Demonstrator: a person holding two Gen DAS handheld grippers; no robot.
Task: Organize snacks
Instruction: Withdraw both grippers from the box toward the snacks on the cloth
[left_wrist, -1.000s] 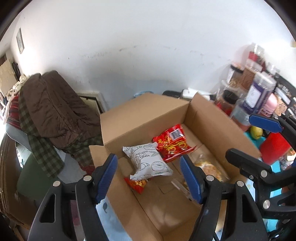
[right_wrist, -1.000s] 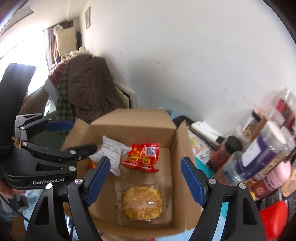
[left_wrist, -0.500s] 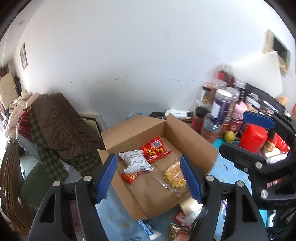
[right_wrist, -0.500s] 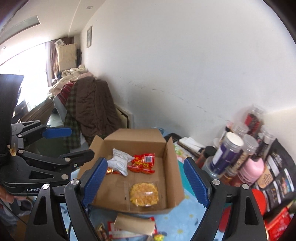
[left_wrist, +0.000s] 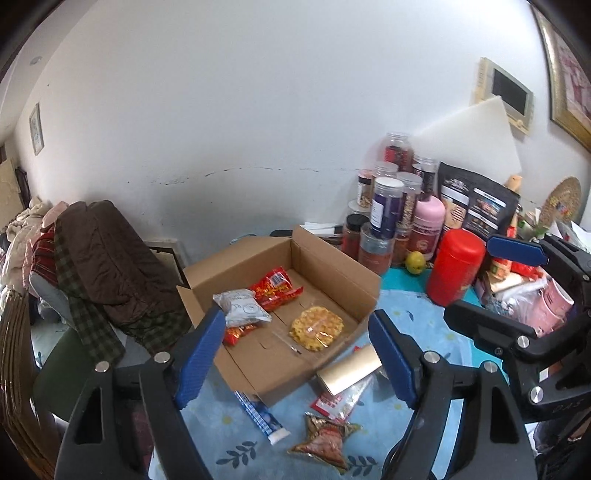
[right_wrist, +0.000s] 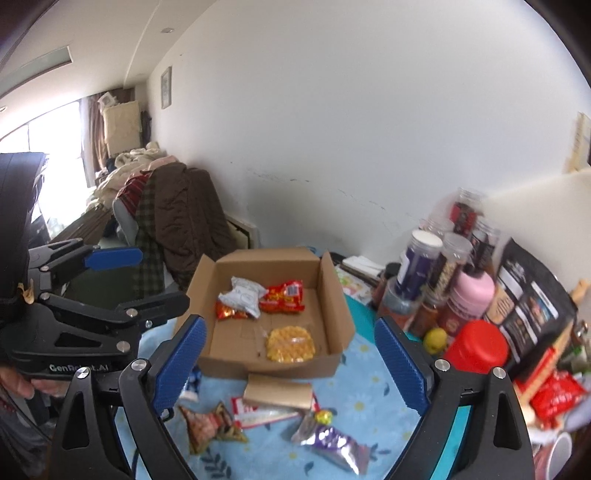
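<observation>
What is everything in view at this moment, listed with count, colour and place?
cardboard box: 1, brown, open, on the blue cloth
white packet: 1, white, in the box, far left
red packet: 1, red and yellow, in the box beside the white packet
small red packet: 1, red, partly under the white packet
waffle snack: 1, yellow, clear wrap, near right of the box
gold packet: 1, tan, on the cloth before the box
purple packet: 1, silver and purple, on the cloth, nearest
blue tube: 1, blue and white, on the cloth
red canister: 1, red, right of the box
jars: several, mixed, by the wall
left gripper: 1, black with blue pads, opening, nothing between
right gripper: 1, same colours, opening, nothing between
</observation>
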